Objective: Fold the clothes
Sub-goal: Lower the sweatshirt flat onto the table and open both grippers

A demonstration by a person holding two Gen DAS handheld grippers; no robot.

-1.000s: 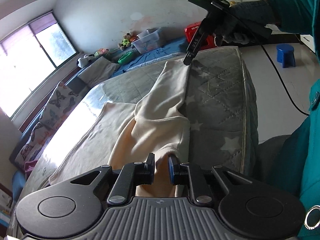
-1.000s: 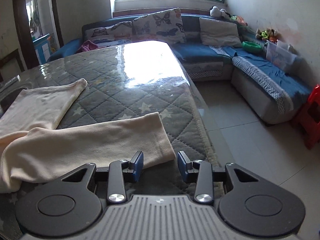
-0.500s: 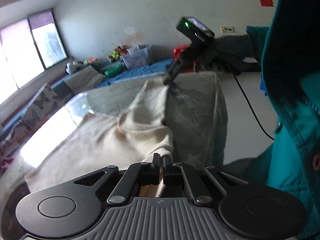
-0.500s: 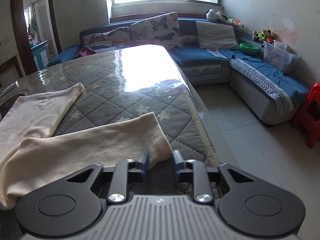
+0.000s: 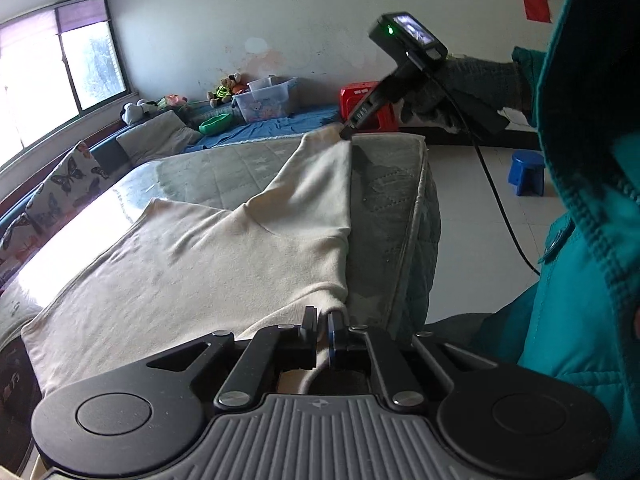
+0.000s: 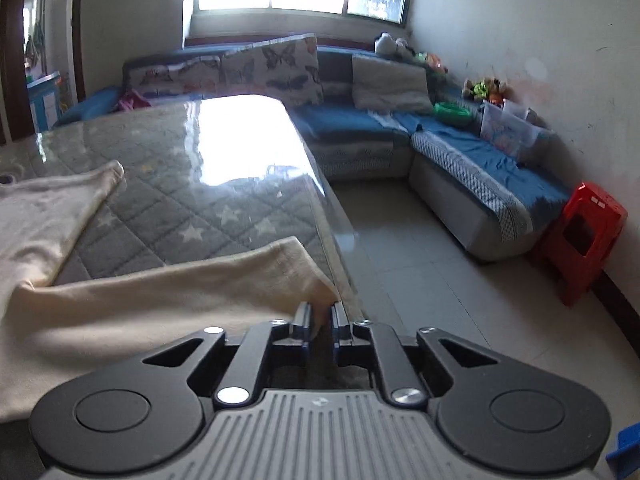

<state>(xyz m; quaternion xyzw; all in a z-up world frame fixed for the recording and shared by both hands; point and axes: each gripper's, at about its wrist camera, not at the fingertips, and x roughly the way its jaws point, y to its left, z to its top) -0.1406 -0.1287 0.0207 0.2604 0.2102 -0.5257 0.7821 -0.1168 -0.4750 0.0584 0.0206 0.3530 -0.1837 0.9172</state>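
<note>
Cream garment (image 5: pixel 224 256) pinched by left hand-held gripper (image 5: pixel 323 322) and right hand-held gripper (image 6: pixel 320 314).

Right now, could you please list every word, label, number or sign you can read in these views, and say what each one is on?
None can be read.
Right gripper: pale marks on its black shaft, too blurred to read.
Left gripper: small round emblem on its ribbed body, no letters.
Red square on the wall: plain, no text.
Storage box: printed picture, nothing legible.
Red stool: tiny marks, too small to read.
</note>
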